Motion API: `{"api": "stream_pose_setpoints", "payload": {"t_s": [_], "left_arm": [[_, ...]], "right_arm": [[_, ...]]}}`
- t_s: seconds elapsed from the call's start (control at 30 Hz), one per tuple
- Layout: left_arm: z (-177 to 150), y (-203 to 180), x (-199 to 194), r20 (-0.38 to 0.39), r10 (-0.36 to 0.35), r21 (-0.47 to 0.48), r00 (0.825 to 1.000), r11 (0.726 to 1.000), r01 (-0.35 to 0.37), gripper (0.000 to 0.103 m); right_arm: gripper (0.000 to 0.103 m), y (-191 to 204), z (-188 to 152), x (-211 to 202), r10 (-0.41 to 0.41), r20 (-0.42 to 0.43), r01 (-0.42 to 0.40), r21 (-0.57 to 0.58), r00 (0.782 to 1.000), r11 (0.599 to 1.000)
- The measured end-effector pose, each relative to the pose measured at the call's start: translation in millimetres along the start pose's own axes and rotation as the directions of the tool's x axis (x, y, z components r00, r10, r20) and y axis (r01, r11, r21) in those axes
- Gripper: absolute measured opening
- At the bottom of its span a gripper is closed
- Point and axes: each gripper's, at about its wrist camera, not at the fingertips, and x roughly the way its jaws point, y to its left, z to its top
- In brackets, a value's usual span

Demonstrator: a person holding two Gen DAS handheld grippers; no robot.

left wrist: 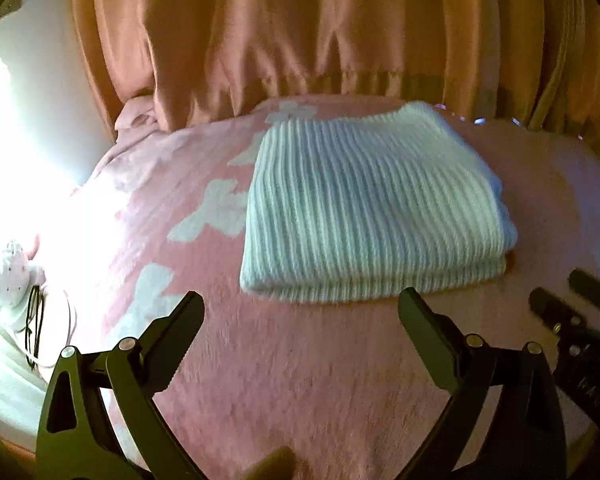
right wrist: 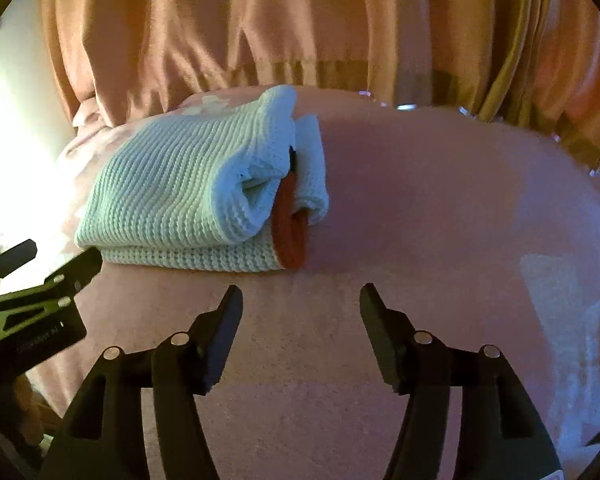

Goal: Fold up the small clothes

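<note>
Pink blanket [left wrist: 300,380] under everything; folded white knit garment [left wrist: 364,208] lies mid-bed, far of both grippers. Left gripper [left wrist: 300,312] wide, empty; right gripper [right wrist: 300,300] parted, empty. Judgement: tuck the orange trim [right wrist: 290,232], keep edges aligned.

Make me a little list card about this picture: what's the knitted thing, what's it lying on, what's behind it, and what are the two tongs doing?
Clothing: folded white ribbed knit garment with an orange trim showing at one end
Lying on: pink blanket with white shapes
Behind: orange curtain
Left tongs: open, holding nothing, just short of the garment
Right tongs: open, holding nothing, near the orange end
Fold: looks done
</note>
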Motion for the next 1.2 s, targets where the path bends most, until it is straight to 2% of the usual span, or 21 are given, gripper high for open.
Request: {"api": "stream_pose_setpoints", "payload": {"t_s": [0.17, 0.57, 1.2], "left_arm": [[-12.1, -1.9, 2.1, -0.035, -0.024, -0.019, 0.999, 1.0, 0.023, 0.095], [-18.9, -8.8, 11.9, -0.072, -0.017, -0.003, 0.997, 1.0, 0.016, 0.095], [-21.7, -17.7, 15.6, -0.082, -0.014, 0.009, 0.997, 1.0, 0.015, 0.095]], "right_arm": [[0.063, -4.7, -6.2, -0.2, -0.019, 0.007, 0.019, 0.007, 1.0, 1.0], [0.063, -2.1, -11.3, 9.2, -0.014, -0.03, 0.014, 0.004, 0.999, 1.0], [0.064, 2.5, -14.9, 11.8, -0.012, -0.044, 0.011, -0.014, 0.999, 1.0]]}}
